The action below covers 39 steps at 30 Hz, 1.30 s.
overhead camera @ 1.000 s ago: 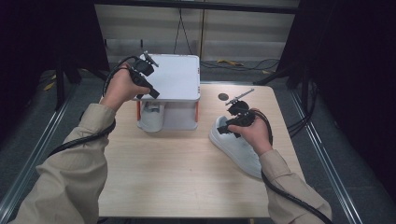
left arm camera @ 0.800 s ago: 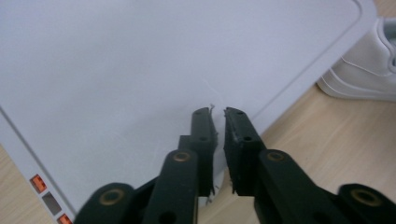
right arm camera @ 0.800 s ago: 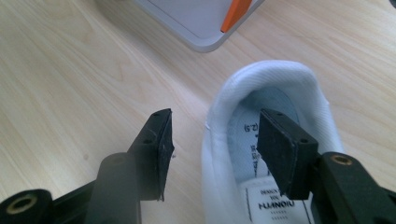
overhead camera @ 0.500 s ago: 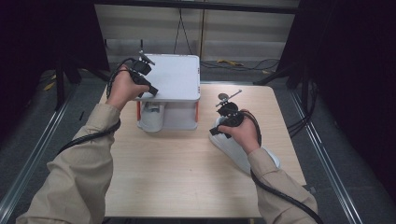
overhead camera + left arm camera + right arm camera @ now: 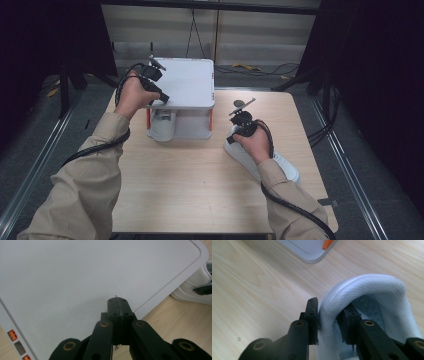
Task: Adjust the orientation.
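- Bare wooden table spreads wide toward the person, with a white rack at its far edge.
- Left gripper, jaws pressed together on nothing, rests over the rack's flat top near its front-left edge, wrist raised.
- Right gripper pinches the heel collar of the white shoe, which lies on the table just right of the rack.

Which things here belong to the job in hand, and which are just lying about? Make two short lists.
In the job:
- white shoe, its collar clamped by the right gripper
- white two-tier rack, with the shut left gripper at its top shelf
- second white shoe on the rack's lower shelf

Lying about:
- small dark round thing on the table
- cables on the floor behind
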Motion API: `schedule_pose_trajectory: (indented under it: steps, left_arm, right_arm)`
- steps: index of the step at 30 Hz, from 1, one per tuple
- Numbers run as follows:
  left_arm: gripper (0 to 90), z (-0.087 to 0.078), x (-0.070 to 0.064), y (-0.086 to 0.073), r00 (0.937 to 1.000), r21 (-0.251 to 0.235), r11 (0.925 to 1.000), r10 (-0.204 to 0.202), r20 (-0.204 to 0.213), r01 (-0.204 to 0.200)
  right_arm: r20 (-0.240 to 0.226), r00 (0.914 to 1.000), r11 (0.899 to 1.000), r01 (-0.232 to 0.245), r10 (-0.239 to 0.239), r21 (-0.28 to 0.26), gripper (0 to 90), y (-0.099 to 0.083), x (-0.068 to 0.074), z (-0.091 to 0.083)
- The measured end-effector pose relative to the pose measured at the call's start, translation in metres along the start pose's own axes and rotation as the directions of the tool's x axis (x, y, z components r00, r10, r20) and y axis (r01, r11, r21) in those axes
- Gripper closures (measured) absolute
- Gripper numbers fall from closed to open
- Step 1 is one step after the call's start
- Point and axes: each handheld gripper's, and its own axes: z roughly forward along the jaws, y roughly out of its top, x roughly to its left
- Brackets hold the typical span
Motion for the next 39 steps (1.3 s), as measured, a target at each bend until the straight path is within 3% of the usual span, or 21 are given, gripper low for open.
schedule_pose_trajectory:
  steps: [4,8,9,11,14,15,18,20,22,23,24,27,28,29,30,33,39]
  left_arm:
    - [90.0,-0.001,0.001,-0.001,1.0,-0.006,1.0,0.006,0.005,-0.006]
    - [90.0,-0.001,0.0,-0.003,0.9999,-0.013,0.9999,0.007,0.008,-0.007]
    - [90.0,-0.001,0.0,-0.003,1.0,-0.014,0.9999,0.005,0.007,-0.005]
    - [90.0,-0.001,0.0,-0.002,0.9999,-0.011,0.9999,0.009,0.006,-0.008]
    - [90.0,-0.001,-0.001,-0.002,1.0,-0.006,0.9999,0.008,0.0,-0.008]
    - [90.0,-0.001,-0.001,-0.001,0.9999,-0.005,0.9999,0.012,0.0,-0.012]
    - [90.0,-0.001,-0.001,-0.001,1.0,0.001,1.0,0.009,-0.004,-0.009]
    - [90.0,-0.001,-0.002,-0.001,0.9999,-0.002,1.0,0.007,-0.008,-0.007]
    - [90.0,-0.001,-0.003,-0.002,0.9999,-0.005,0.9999,0.009,-0.014,-0.009]
    - [90.0,-0.001,-0.004,-0.002,0.9999,-0.009,0.9999,0.005,-0.013,-0.005]
    - [90.0,-0.001,-0.004,-0.003,0.9999,-0.009,0.9999,0.008,-0.014,-0.009]
    - [90.0,-0.001,-0.004,-0.004,0.9999,-0.022,0.9998,-0.003,-0.015,0.003]
    - [90.0,-0.001,-0.004,-0.005,0.9999,-0.023,0.9997,-0.008,-0.013,0.007]
    - [90.0,-0.001,-0.004,-0.005,0.9999,-0.022,0.9997,-0.003,-0.014,0.003]
    - [90.0,-0.001,-0.004,-0.005,0.9999,-0.024,0.9997,-0.004,-0.015,0.004]
    - [90.0,-0.001,-0.002,-0.004,0.9999,-0.02,0.9997,-0.011,-0.004,0.011]
    - [90.0,-0.001,-0.002,-0.006,0.9999,-0.031,0.9994,-0.013,-0.001,0.013]
  right_arm:
    - [0.019,0.9989,0.999,0.043,-0.044,0.028,76.9,0.003,0.004,-0.002]
    - [0.069,0.9907,0.992,0.113,-0.118,0.063,78.0,0.013,0.008,-0.012]
    - [0.077,0.9855,0.988,0.147,-0.151,0.052,78.4,0.019,0.009,-0.02]
    - [0.096,0.9807,0.985,0.169,-0.17,0.018,79.0,0.024,0.01,-0.028]
    - [0.124,0.9582,0.966,0.257,-0.258,0.024,79.5,0.031,0.017,-0.039]
    - [0.103,0.9528,0.958,0.285,-0.286,0.023,79.5,0.029,0.019,-0.04]
    - [0.044,0.9465,0.948,0.319,-0.32,0.016,77.9,0.015,0.027,-0.039]
    - [0.003,0.9515,0.952,0.308,-0.308,0.001,75.1,0.003,0.033,-0.035]
    - [-0.07,0.9584,0.961,0.277,-0.277,0.004,71.0,-0.008,0.038,-0.028]
    - [-0.086,0.9568,0.959,0.281,-0.278,0.037,70.4,-0.012,0.041,-0.021]
    - [-0.082,0.9501,0.947,0.308,-0.301,0.091,70.1,-0.017,0.046,-0.015]
    - [-0.073,0.9645,0.965,0.258,-0.254,0.047,66.9,-0.023,0.047,-0.01]
    - [-0.098,0.9677,0.97,0.237,-0.232,0.046,59.3,-0.023,0.046,-0.01]
    - [-0.14,0.9734,0.981,0.189,-0.181,0.047,51.2,-0.023,0.045,-0.01]
    - [-0.151,0.9776,0.987,0.155,-0.147,0.04,47.1,-0.022,0.045,-0.009]
    - [-0.107,0.9871,0.991,0.125,-0.119,0.051,40.6,-0.019,0.048,-0.006]
    - [-0.112,0.9927,0.998,0.048,-0.043,0.036,39.4,-0.009,0.054,0.013]
